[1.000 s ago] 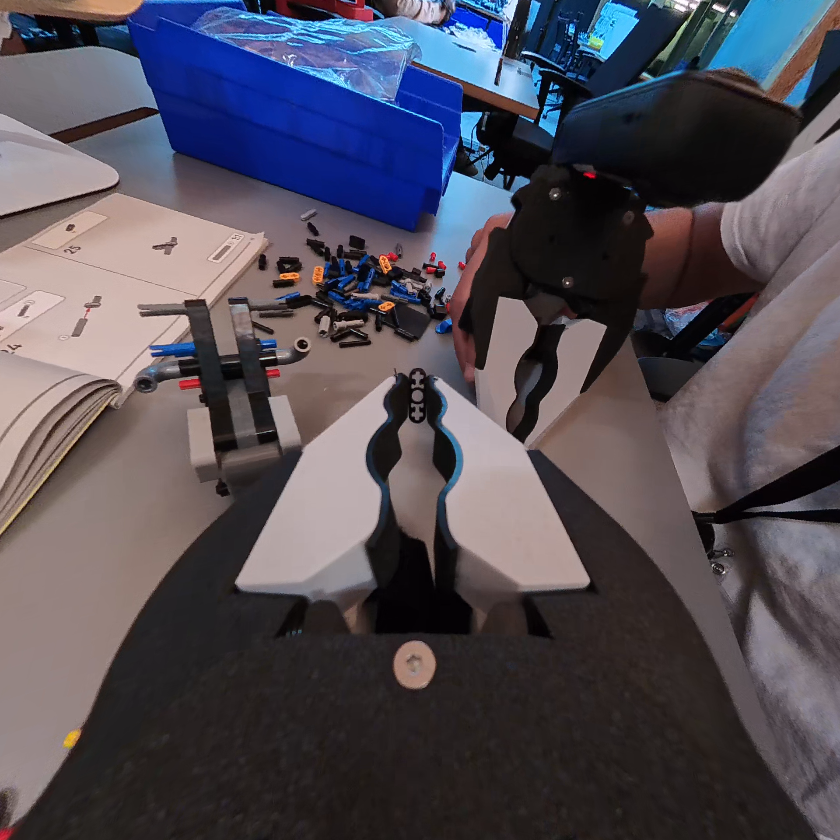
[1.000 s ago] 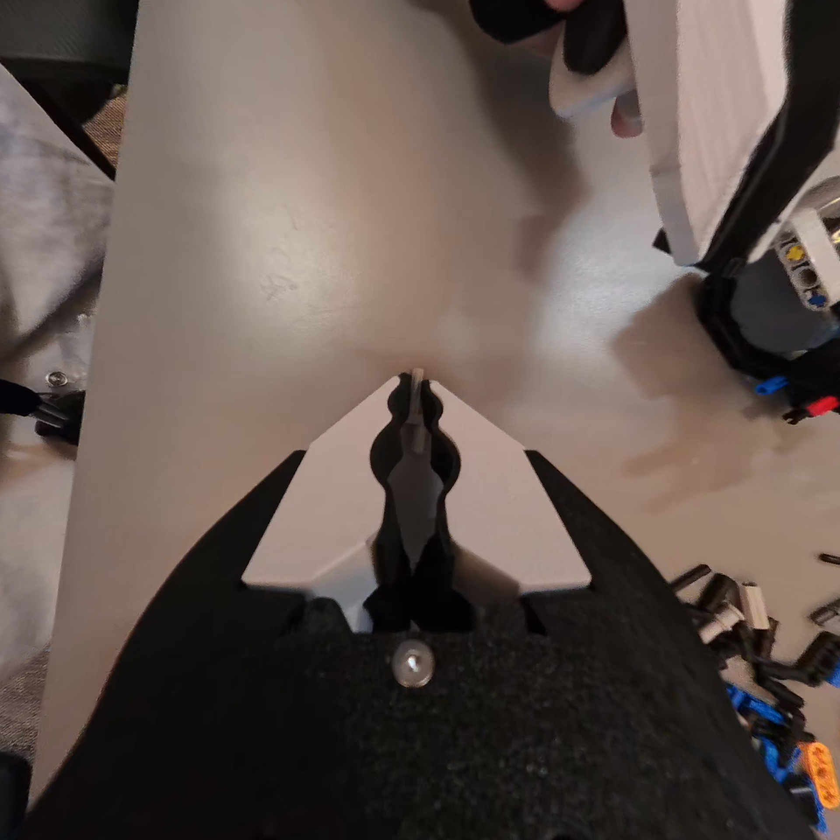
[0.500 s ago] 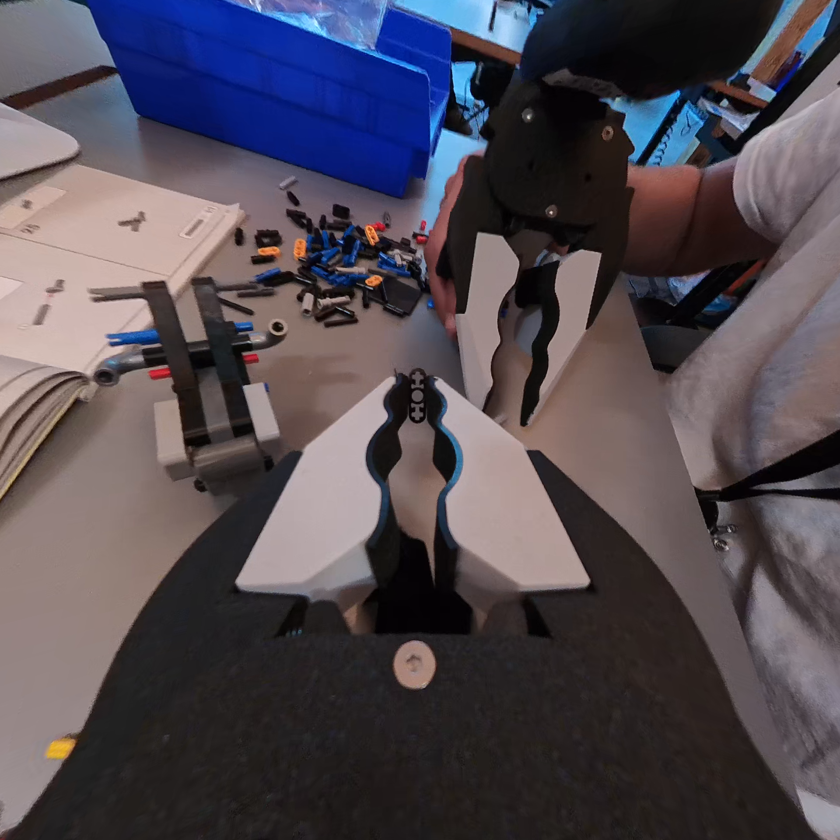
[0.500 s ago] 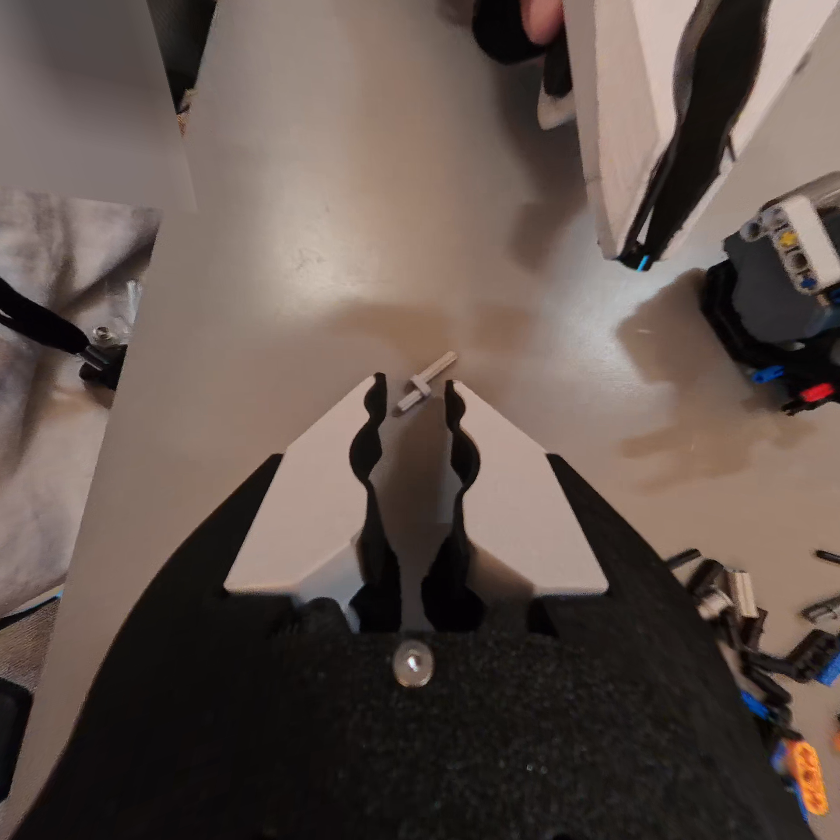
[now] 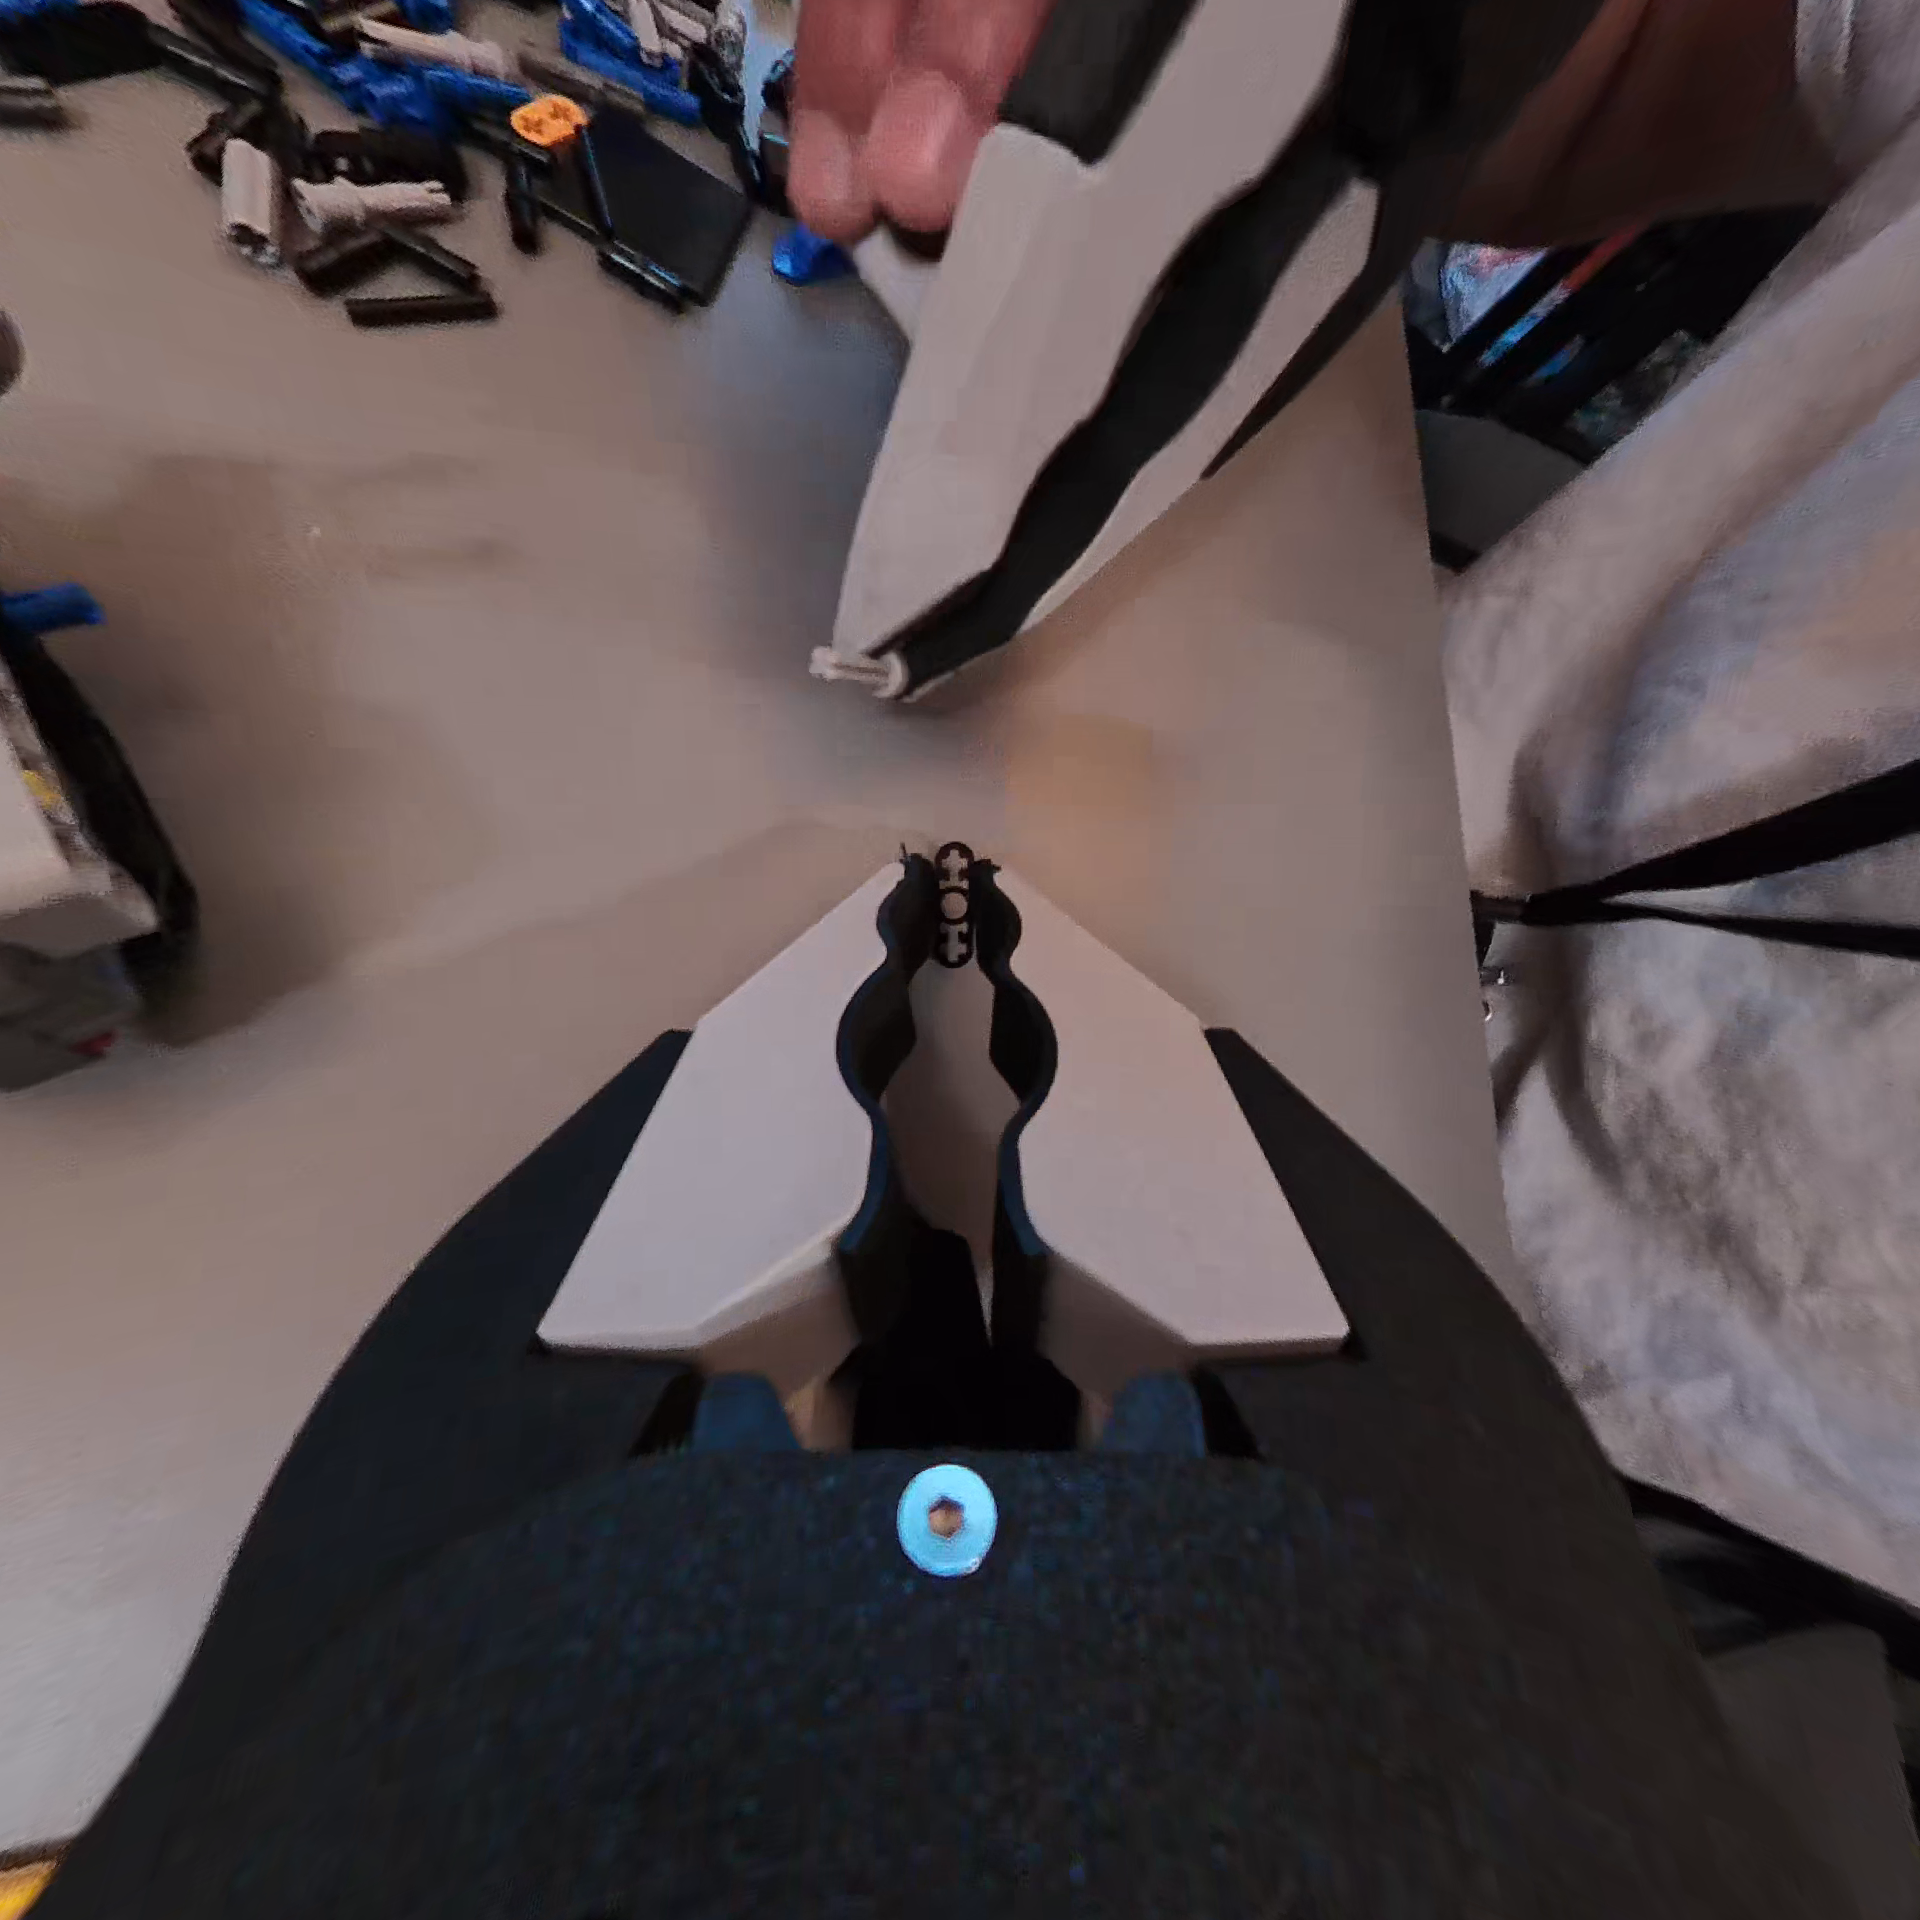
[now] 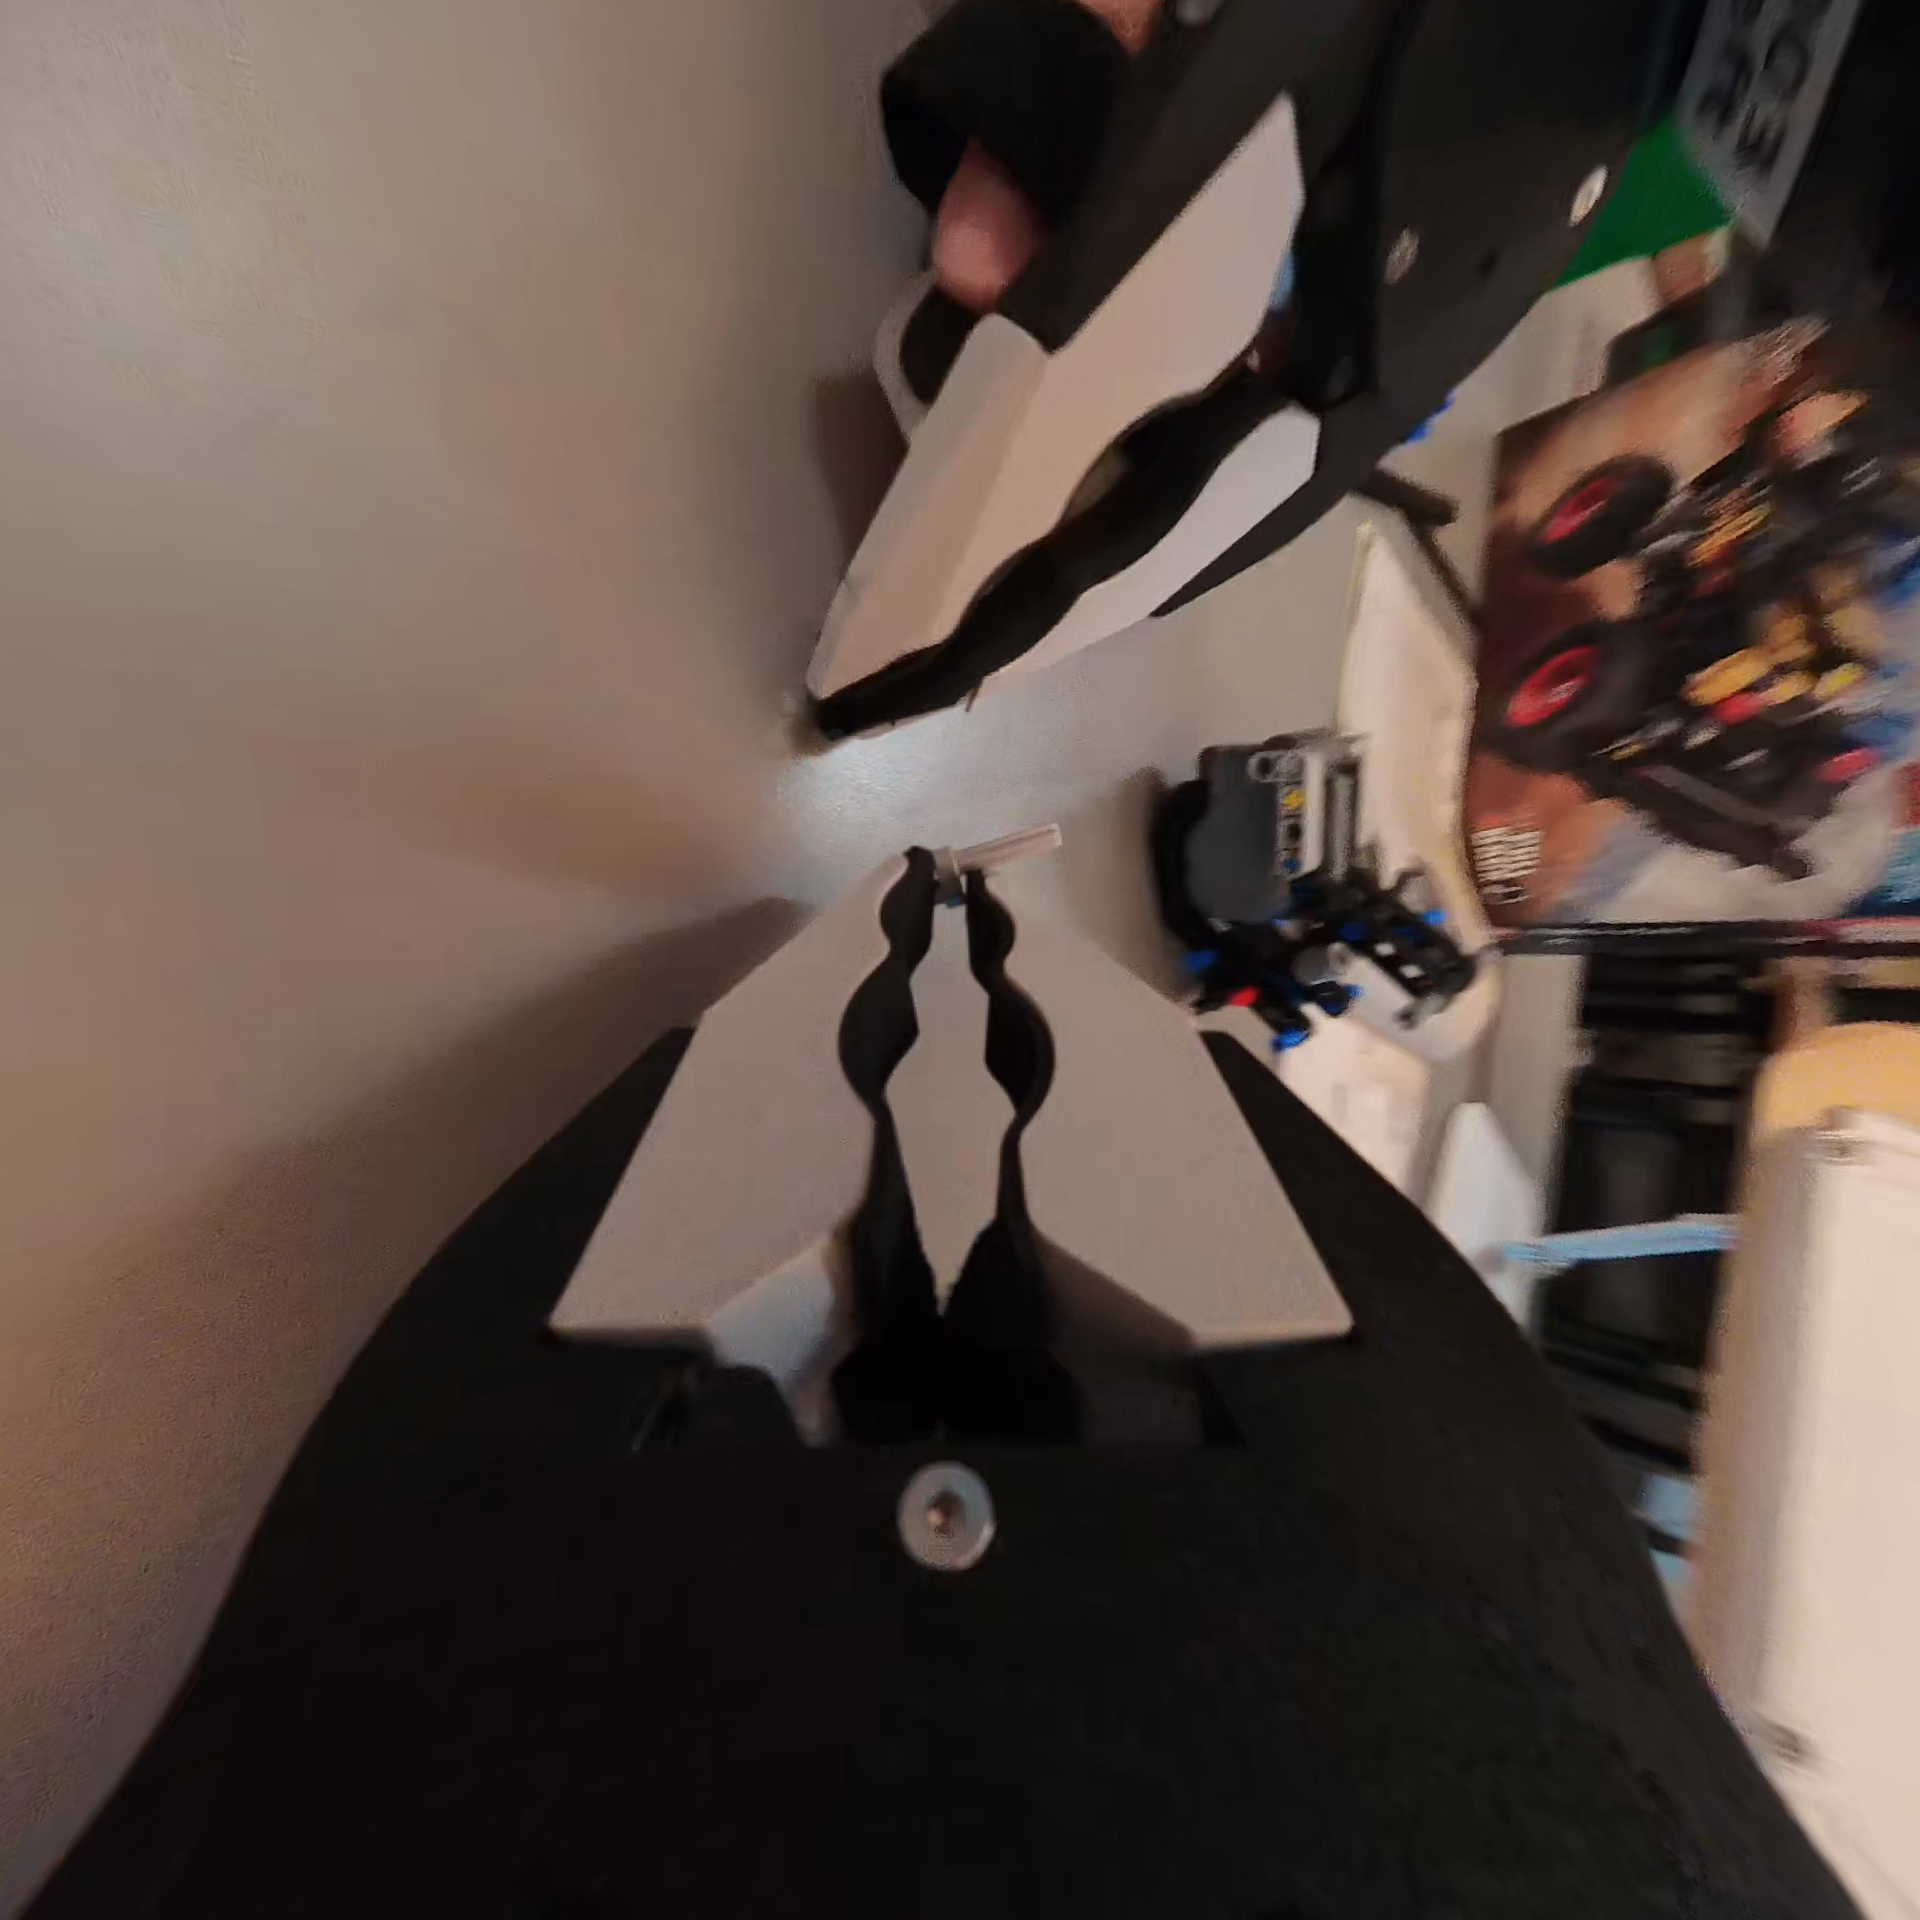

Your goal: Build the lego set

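The black beam (image 5: 952, 902) is pinched in my left gripper (image 5: 952, 883), holes facing out, so my right gripper (image 6: 948, 883), clamping the grey pin (image 6: 1003, 847), can insert it.

From my feed, the table (image 5: 436, 644) looked smooth and matt grey with a soft sheen. The left gripper (image 5: 952, 883) had matt white plastic fingers (image 5: 748, 1174) on a rough, grainy black body, with 1 shiny metal screw (image 5: 945, 1521). It pinched a glossy black plastic beam (image 5: 952, 902). The person's sleeve (image 5: 1704, 1039) was mottled grey cloth.
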Action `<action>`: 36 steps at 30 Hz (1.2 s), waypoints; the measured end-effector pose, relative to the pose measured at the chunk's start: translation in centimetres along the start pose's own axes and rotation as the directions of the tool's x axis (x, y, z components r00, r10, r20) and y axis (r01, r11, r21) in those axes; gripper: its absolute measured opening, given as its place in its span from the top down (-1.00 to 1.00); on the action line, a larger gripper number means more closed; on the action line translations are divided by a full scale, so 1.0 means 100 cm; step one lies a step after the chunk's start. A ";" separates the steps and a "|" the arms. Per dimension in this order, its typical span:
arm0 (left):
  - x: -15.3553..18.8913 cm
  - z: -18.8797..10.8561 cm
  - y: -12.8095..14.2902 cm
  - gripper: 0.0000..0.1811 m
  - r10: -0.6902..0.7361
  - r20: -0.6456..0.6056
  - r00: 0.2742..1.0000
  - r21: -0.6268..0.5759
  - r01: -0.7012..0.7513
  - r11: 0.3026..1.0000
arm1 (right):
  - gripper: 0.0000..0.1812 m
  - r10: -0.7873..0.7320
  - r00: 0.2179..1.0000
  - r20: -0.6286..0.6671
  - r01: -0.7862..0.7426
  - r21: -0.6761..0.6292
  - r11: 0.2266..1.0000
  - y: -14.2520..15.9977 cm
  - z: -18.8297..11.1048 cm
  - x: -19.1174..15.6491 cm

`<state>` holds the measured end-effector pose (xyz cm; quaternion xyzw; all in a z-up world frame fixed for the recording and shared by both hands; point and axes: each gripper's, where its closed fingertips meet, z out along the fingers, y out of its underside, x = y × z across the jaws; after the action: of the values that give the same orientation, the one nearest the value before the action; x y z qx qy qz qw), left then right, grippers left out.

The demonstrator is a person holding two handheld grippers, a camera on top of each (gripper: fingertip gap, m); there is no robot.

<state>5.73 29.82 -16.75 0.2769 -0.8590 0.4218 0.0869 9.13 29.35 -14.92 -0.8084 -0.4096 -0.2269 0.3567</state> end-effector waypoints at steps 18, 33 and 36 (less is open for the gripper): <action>-0.011 -0.020 -0.042 0.89 0.013 0.125 0.992 0.234 -0.042 0.971 | 0.94 -0.289 0.945 -0.155 0.269 -0.136 0.953 0.004 0.001 0.008; -0.012 -0.022 -0.046 0.99 0.024 0.118 0.993 0.273 -0.056 0.960 | 0.94 -0.264 0.944 -0.198 0.248 -0.101 0.963 -0.004 -0.003 0.012; -0.007 -0.025 -0.048 0.99 0.060 0.120 0.991 0.285 -0.093 0.954 | 0.93 -0.204 0.955 -0.215 0.199 -0.042 0.979 -0.008 -0.006 0.014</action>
<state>8.78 29.67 -12.17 0.2759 -0.8013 0.5305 -0.0184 9.16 29.88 -13.27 -0.7361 -0.4459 -0.3536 0.3666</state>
